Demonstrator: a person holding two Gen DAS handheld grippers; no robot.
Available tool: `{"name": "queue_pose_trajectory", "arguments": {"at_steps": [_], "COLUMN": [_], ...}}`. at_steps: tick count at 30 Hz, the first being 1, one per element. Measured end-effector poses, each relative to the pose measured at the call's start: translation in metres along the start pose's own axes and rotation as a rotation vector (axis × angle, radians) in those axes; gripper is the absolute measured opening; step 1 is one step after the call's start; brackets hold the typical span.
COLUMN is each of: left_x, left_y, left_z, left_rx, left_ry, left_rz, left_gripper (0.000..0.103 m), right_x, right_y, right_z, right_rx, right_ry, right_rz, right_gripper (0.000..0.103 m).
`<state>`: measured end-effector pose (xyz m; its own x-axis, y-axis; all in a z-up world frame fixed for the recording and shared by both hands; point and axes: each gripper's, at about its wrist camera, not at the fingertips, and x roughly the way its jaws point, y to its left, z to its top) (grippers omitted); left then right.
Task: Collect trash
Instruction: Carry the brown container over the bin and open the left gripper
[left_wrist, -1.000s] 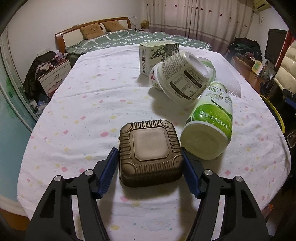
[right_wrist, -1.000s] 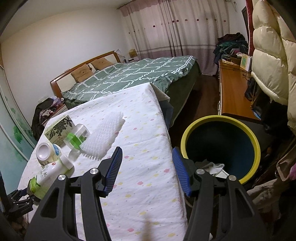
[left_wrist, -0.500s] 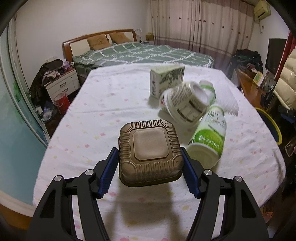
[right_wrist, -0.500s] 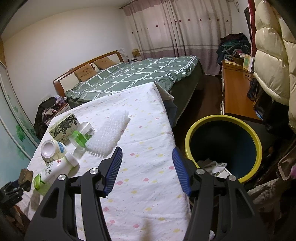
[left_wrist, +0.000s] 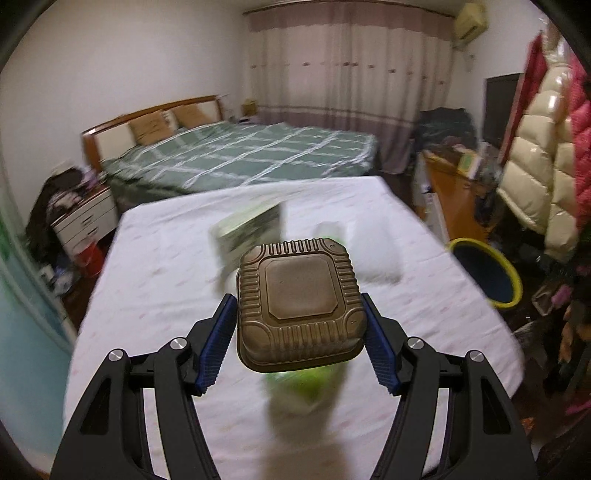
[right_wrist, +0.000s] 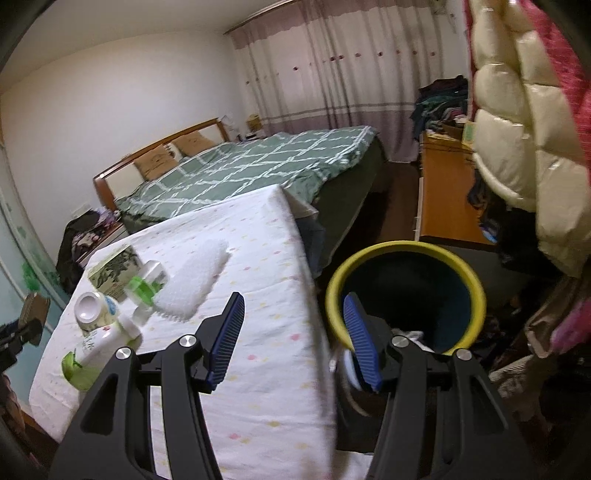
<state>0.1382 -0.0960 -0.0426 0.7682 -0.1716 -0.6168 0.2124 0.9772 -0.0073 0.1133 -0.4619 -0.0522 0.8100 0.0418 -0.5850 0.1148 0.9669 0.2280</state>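
My left gripper (left_wrist: 300, 339) is shut on a brown ribbed plastic food container (left_wrist: 299, 302) and holds it well above the white tablecloth (left_wrist: 155, 280); it also shows at the far left of the right wrist view (right_wrist: 33, 306). A green-labelled bottle (right_wrist: 92, 350), a white cup (right_wrist: 92, 308), a clear green-capped bottle (right_wrist: 146, 282), a green carton (right_wrist: 114, 269) and a white mesh sheet (right_wrist: 195, 280) lie on the table. My right gripper (right_wrist: 295, 343) is open and empty, over the table's edge beside the yellow-rimmed trash bin (right_wrist: 406, 295).
The bin (left_wrist: 484, 273) stands on the floor right of the table, with some trash in it. A green bed (right_wrist: 258, 166) lies beyond. A wooden desk (right_wrist: 443, 199) and hanging puffer jackets (right_wrist: 517, 129) are at the right. A nightstand (left_wrist: 85, 218) stands left.
My left gripper has lifted the brown container off the table and risen high, tilting toward the room. My right gripper has shifted slightly toward the bin, still open.
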Motion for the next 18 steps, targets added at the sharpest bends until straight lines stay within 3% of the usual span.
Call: {"name": "queue_pose_trajectory", "arguments": {"at_steps": [7, 18], "left_x": [0.043, 0.125], "left_y": [-0.093, -0.243], "left_z": [0.037, 0.075], "left_rx": [0.122, 0.27], "left_ry": [0.019, 0.1], "left_rz": [-0.186, -0.383], "left_gripper": [0.065, 0.065], "right_x": [-0.024, -0.044], "right_y": [-0.049, -0.101], "right_z": [-0.002, -0.011], "right_rx": [0.059, 0.116], "right_ry": [-0.04, -0.064], "right_rz": [-0.091, -0.195], "right_gripper": [0.054, 0.054]}}
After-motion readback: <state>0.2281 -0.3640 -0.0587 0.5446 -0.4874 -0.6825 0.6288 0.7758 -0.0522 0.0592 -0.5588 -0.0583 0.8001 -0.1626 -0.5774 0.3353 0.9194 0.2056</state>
